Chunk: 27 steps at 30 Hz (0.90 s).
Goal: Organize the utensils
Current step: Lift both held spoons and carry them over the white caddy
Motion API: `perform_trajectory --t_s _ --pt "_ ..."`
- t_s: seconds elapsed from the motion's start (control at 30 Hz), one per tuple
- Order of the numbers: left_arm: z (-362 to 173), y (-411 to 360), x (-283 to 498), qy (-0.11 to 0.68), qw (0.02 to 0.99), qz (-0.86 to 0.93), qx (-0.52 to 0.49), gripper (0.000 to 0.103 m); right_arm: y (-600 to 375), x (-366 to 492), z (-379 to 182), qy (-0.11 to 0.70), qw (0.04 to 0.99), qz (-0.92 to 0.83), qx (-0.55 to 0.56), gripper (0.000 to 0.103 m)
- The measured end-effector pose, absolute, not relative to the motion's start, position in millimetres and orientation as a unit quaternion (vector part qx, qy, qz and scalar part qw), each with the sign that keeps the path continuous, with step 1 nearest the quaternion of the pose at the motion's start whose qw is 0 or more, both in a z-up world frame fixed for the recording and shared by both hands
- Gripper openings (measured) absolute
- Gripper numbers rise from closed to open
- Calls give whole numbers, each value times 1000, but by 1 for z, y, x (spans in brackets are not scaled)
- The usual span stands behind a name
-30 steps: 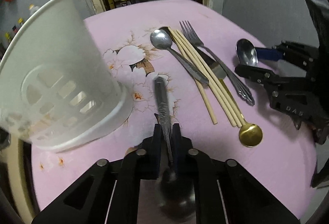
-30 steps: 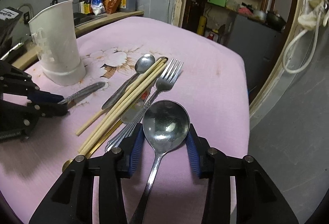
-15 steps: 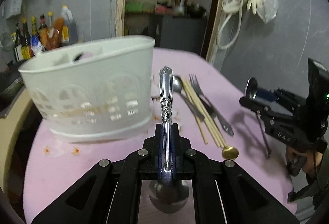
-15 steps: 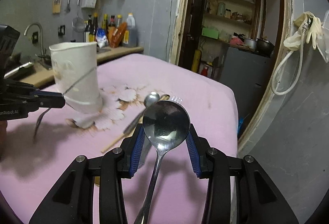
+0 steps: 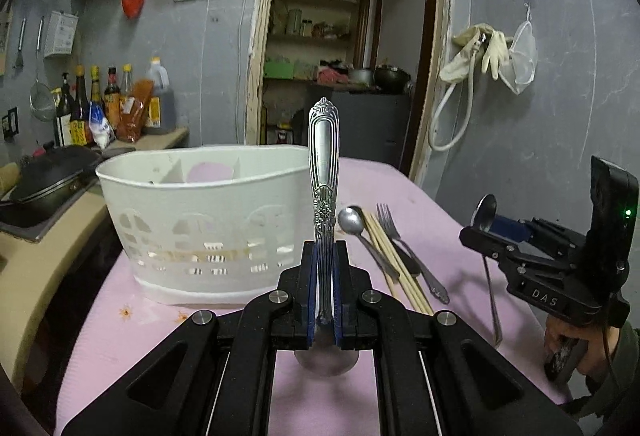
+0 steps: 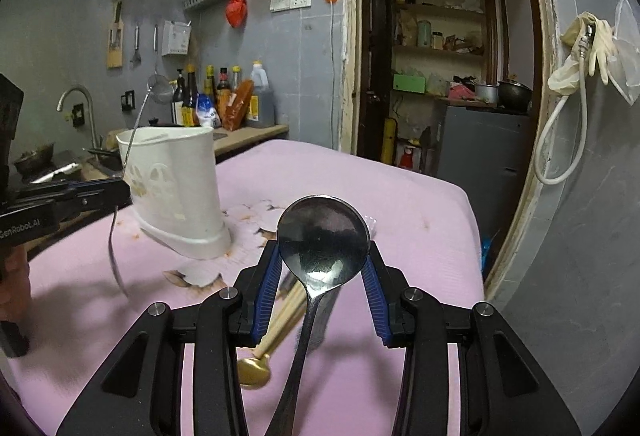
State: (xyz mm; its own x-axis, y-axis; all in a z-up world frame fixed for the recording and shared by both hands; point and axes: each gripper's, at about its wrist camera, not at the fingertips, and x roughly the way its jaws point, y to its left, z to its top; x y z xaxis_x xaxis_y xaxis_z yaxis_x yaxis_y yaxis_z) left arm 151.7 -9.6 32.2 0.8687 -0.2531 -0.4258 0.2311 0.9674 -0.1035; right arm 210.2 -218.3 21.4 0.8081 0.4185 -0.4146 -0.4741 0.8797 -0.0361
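The jaws of our left gripper [image 5: 325,290] are clenched on an ornate-handled spoon [image 5: 323,172], its patterned handle standing upright in front of us and its bowl hanging low behind the pads. The jaws of our right gripper [image 6: 322,290] grasp a large steel spoon [image 6: 323,238] by the edges of its bowl, bowl up and handle running down toward the camera; in the left wrist view that same spoon [image 5: 485,216] shows edge-on in the right gripper [image 5: 486,232], with a hand [image 5: 568,344] on the grip below.

Just beyond our left gripper, on the pink cloth of the table [image 5: 160,336], stands the white utensil holder [image 5: 208,220], its slotted wall facing us and a divider showing inside its open top. To the right of it the remaining utensils lie loose on the table, side by side: a steel spoon [image 5: 352,222], a bundle of pale chopsticks [image 5: 396,264] and a fork [image 5: 388,220]. In the right wrist view a gold spoon [image 6: 254,370] lies on the cloth beneath our right gripper, near the chopsticks [image 6: 292,302].

Farther off, a row of sauce bottles [image 5: 108,100] stands on a counter by the grey wall, and a doorway [image 5: 340,56] opens onto shelves.
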Motion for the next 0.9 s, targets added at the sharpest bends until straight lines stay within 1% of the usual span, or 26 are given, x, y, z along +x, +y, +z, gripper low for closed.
perform_trajectory --t_s 0.23,0.5,0.67,0.77,0.9 --pt "41 -7 149 211 970 -122 -15 5 -208 204 37 179 948 259 -48 38" --pt "66 29 162 213 968 -115 -69 5 -181 203 69 138 943 299 -44 37" --pt "97 59 165 195 973 -93 -77 5 -166 208 105 104 935 337 -20 37" --pt "115 79 171 171 981 -56 -77 5 -153 215 128 80 931 356 -7 37" --pt "126 105 189 156 984 -12 -88 5 -134 226 149 44 931 362 -4 38"
